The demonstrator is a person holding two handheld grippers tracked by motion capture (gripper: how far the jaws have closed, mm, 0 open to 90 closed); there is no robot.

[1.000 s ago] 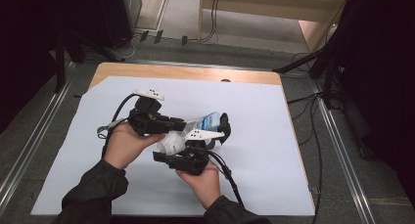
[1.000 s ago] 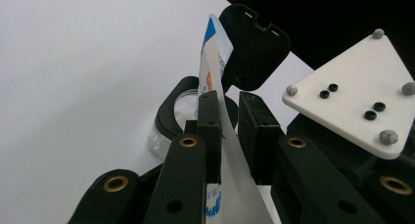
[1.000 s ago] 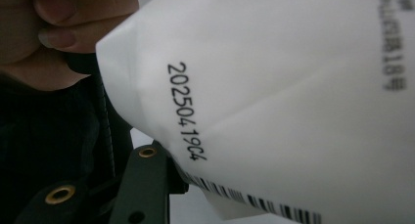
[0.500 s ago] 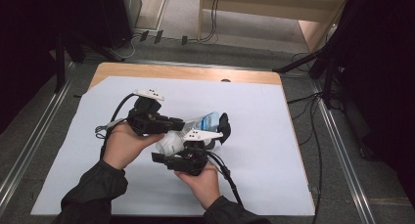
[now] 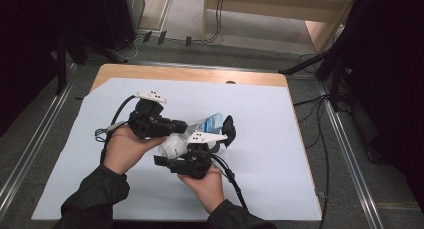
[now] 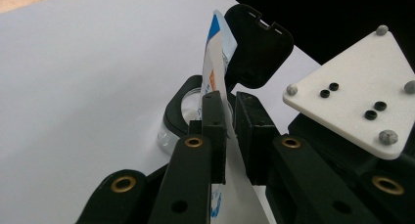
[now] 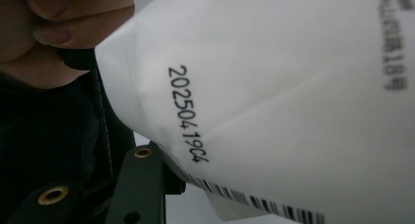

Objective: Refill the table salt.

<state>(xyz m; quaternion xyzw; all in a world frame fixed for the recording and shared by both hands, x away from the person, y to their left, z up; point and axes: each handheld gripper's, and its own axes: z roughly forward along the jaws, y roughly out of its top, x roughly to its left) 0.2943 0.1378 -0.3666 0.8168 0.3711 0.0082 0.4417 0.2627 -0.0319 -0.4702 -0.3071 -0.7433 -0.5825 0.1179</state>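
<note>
Two grippers on one white pouch [image 5: 175, 145].
Left gripper [image 6: 226, 128] clamped on its flat edge; right gripper [image 5: 220, 139] closed around its body.

The high view is evenly lit from above; the white sheet on the worktop [image 5: 280, 139] reads bright while the room around it sinks to near black. Soft shadows lie under the hands. In the left gripper view the left tool [image 6: 230, 131] is sharp and the surface beyond it is washed pale. In the right gripper view the white pouch [image 7: 293, 101] sits close and blurs toward the edges.
</note>
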